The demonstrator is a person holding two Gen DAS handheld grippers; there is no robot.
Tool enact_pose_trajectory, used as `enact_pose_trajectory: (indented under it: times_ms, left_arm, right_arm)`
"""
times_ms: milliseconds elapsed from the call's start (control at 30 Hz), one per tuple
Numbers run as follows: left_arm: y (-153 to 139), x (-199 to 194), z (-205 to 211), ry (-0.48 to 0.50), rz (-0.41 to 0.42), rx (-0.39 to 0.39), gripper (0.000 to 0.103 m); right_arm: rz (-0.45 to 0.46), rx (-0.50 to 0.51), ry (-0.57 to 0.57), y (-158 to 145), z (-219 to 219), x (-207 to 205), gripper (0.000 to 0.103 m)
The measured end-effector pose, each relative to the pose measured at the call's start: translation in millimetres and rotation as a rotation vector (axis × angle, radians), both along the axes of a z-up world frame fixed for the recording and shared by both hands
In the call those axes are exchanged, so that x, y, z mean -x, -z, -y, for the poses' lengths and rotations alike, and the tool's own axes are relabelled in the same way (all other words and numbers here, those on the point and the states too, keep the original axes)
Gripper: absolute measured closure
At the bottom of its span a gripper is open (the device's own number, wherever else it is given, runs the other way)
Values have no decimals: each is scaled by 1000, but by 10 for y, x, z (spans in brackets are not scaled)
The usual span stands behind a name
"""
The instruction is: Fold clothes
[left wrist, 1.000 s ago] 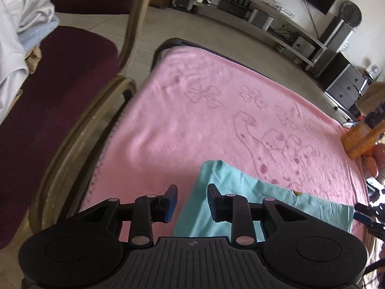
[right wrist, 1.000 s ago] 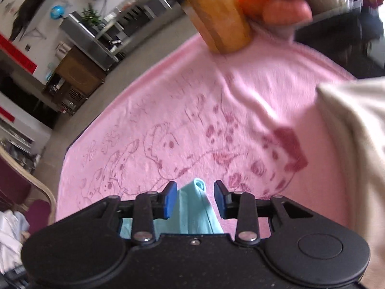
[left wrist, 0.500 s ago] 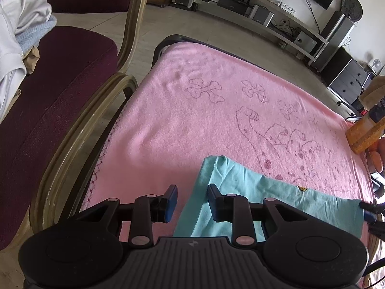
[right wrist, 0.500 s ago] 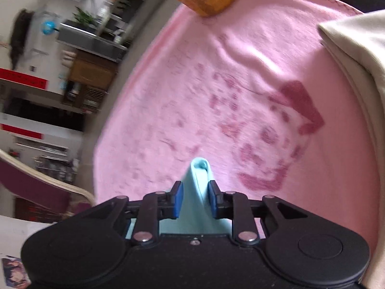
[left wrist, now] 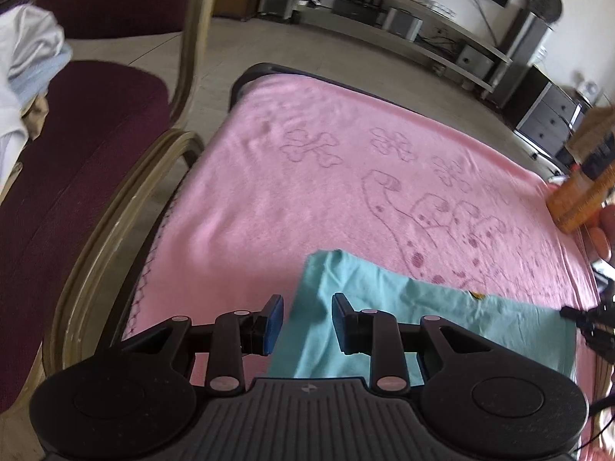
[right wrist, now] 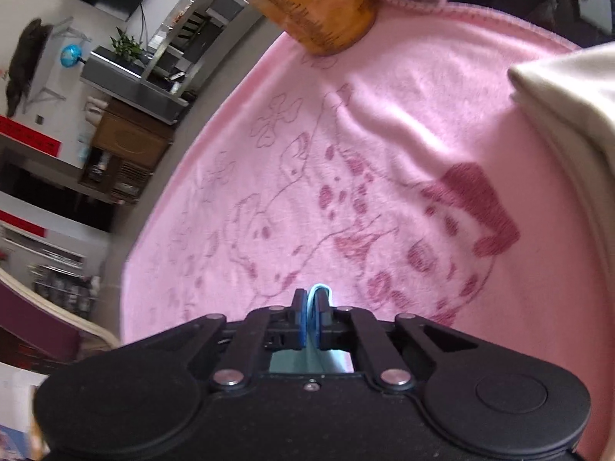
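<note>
Teal garment [right wrist: 318, 295] pinched in right tongs [right wrist: 312, 309], beneath left tongs [left wrist: 307, 313]

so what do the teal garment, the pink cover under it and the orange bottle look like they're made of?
Teal garment: thin matte knit, probably cotton jersey; it creases softly and pinches flat in the right claw.
Pink cover: plush fleece or terry, fuzzy nap, darker pink dog and bone print.
Orange bottle: likely translucent plastic, glossy, printed scale marks; glass can't be ruled out.

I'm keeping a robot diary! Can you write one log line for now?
step: grasp | right gripper: shut on teal garment | left gripper: open over its corner | surface: pink blanket
</note>
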State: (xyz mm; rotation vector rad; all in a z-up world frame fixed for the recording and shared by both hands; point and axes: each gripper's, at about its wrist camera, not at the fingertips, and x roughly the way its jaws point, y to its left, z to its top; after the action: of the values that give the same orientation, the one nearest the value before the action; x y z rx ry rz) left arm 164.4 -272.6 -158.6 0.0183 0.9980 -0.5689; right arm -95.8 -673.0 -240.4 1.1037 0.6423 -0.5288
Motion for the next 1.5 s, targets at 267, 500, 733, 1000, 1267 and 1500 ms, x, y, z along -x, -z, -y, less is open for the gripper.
enact_pose_trajectory:
  times_ms: [267,500,733,1000,1267,1500]
  left_arm:
    - [-13,-70,-80,-46,-1,5,75]
    - [-11,-238,-138,-88,-38,70,73]
    - [98,-498,-231,-106,-201,256,79]
    - [300,-665,-175,-122,-375,336,80]
    - [372,-716,-145,-101,-470,439,80]
    - [461,-704,16,-77,-477,377,89]
  right_arm:
    - [-64,233,-30,-415,-329,84,88]
    - [-61,312,-151,-631,-666,32,80]
    - [-184,269,-372,-379,-924,-335,82]
    - [-175,255,-360,-374,-892,-331,82]
    - [-172,247,-364,-362,-902,-334,77]
    - [-169,244,-368,-367,-907,-340,73]
